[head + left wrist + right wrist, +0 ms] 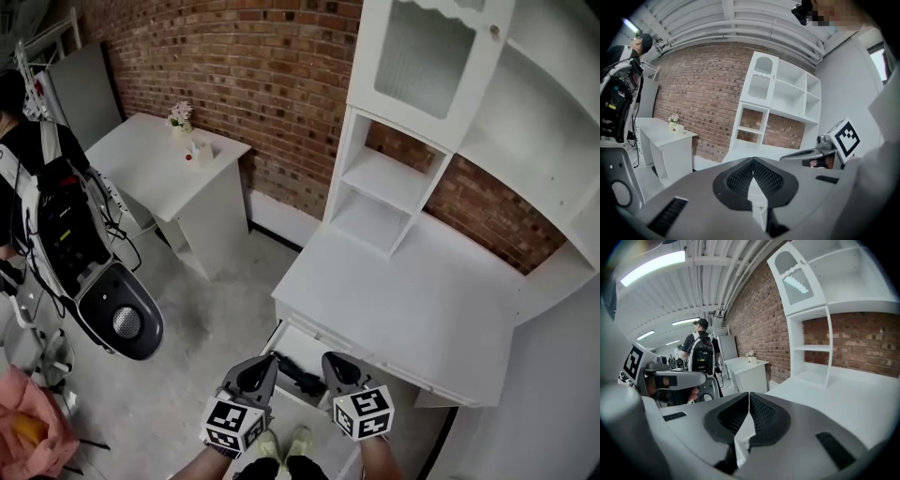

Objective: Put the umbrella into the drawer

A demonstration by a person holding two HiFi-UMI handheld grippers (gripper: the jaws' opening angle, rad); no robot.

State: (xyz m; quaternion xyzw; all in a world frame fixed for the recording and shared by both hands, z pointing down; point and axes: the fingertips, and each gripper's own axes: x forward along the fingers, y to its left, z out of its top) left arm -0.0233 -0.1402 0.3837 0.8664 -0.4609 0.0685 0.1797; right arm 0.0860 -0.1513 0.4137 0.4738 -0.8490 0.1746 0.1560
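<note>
In the head view the white desk (pixel 422 309) has its front drawer (pixel 289 345) pulled open. A black folded umbrella (pixel 300 377) lies inside it, partly hidden between my two grippers. My left gripper (pixel 267 361) hangs above the drawer's left part, and my right gripper (pixel 332 360) is above its right part. Both are raised off the drawer with nothing in them. In the left gripper view the jaws (pixel 753 163) meet with no gap. In the right gripper view the jaws (pixel 748 398) are also pressed together and empty.
A white hutch (pixel 389 178) with shelves stands on the desk against the brick wall. At the left are a small white table (pixel 164 164) with a flower pot (pixel 180 116), a black and grey machine (pixel 112 314) and a person (pixel 14 122). Pink cloth (pixel 33 427) lies on the floor.
</note>
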